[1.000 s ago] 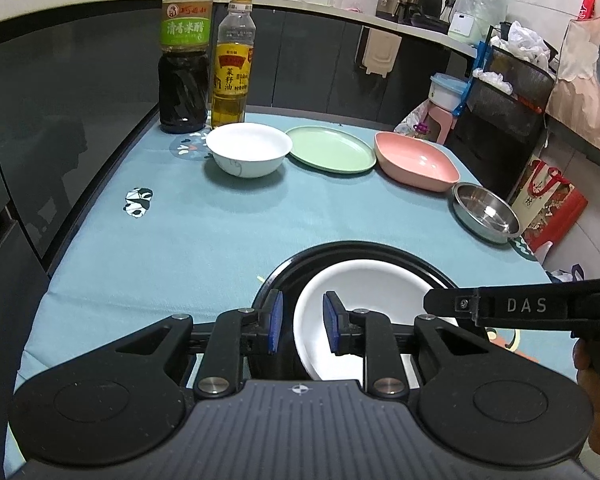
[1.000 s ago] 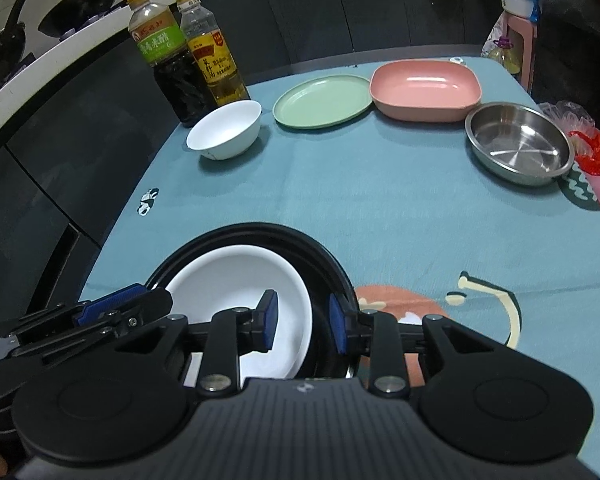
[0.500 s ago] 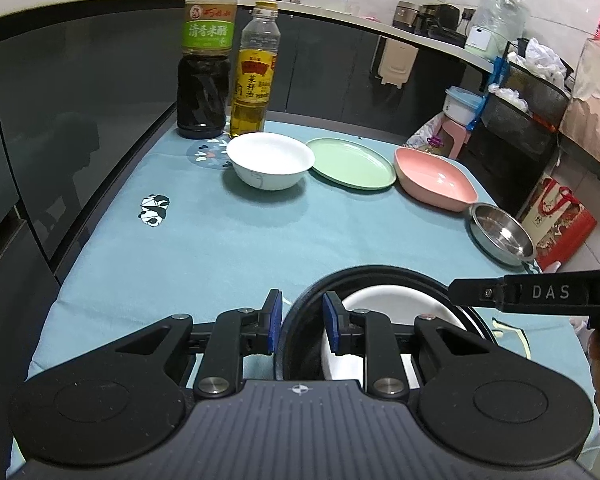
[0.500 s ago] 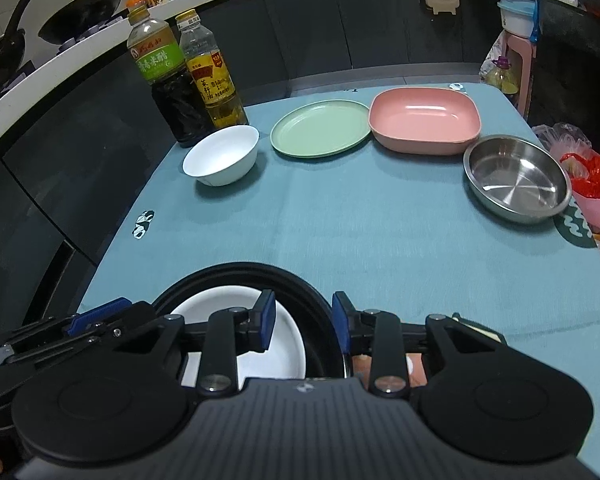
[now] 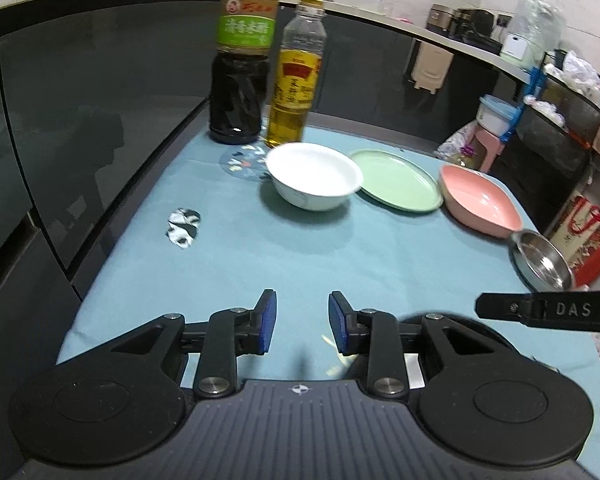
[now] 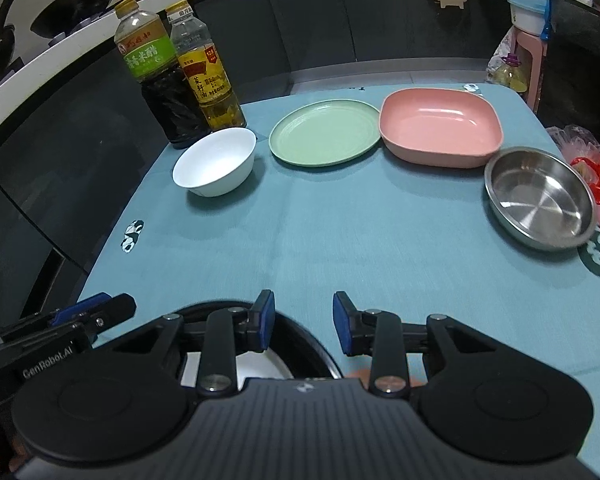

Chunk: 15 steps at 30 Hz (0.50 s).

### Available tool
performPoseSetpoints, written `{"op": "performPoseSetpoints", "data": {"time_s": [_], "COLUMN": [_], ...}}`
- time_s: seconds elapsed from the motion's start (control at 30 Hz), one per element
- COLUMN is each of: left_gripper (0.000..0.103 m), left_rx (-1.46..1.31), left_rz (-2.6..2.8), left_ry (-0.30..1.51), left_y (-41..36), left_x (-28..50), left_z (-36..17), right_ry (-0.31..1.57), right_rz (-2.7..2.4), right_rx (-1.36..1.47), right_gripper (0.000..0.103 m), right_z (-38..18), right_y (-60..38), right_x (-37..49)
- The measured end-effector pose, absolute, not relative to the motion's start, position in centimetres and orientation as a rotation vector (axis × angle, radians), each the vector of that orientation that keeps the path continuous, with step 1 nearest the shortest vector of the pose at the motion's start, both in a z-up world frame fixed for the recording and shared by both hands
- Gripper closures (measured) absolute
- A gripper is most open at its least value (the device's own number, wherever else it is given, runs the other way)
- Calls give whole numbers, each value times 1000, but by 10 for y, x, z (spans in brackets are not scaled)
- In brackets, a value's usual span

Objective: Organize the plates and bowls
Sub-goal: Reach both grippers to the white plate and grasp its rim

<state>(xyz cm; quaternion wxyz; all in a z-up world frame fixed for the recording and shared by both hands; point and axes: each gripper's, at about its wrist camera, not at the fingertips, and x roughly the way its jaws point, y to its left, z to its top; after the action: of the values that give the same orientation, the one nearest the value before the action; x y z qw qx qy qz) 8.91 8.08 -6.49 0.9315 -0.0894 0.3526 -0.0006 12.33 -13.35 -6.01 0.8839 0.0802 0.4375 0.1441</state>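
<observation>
A black plate (image 6: 312,346) with a white plate (image 6: 256,368) in it lies at the near edge of the blue cloth. My right gripper (image 6: 302,324) hangs just above its far rim, open, its pads touching nothing. My left gripper (image 5: 300,324) is to the left of the black plate (image 5: 496,340), its jaws opening over bare cloth with nothing between them. Farther back lie a white bowl (image 6: 216,162), a green plate (image 6: 326,132), a pink square dish (image 6: 440,128) and a steel bowl (image 6: 540,198). The left wrist view shows the same row, starting with the white bowl (image 5: 314,178).
A dark vinegar bottle (image 5: 240,80) and an oil bottle (image 5: 296,84) stand behind the white bowl at the cloth's far left corner. Dark cabinet fronts run along the left side. Bags and a red carton (image 5: 588,240) sit past the right edge by the steel bowl (image 5: 542,260).
The left gripper let go of the black plate's rim, widened and slid off to the left. The right gripper widened and pulled back, so the stacked plates now sit low under it.
</observation>
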Motion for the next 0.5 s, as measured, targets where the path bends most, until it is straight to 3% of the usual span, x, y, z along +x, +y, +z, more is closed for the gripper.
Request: {"op": "performPoseSetpoints", "data": {"time_s": [0.5], "left_gripper": [75], "left_rx": [-204], "left_rz": [89], "left_ry": [743], "left_y": [104], "left_x": [166], "left_z": [-58], "right_ry": [933], "right_rz": [309], "right_rx": [106], "right_gripper": [81], "right_z": [-45], "right_y": [-111], "right_x": [189]}}
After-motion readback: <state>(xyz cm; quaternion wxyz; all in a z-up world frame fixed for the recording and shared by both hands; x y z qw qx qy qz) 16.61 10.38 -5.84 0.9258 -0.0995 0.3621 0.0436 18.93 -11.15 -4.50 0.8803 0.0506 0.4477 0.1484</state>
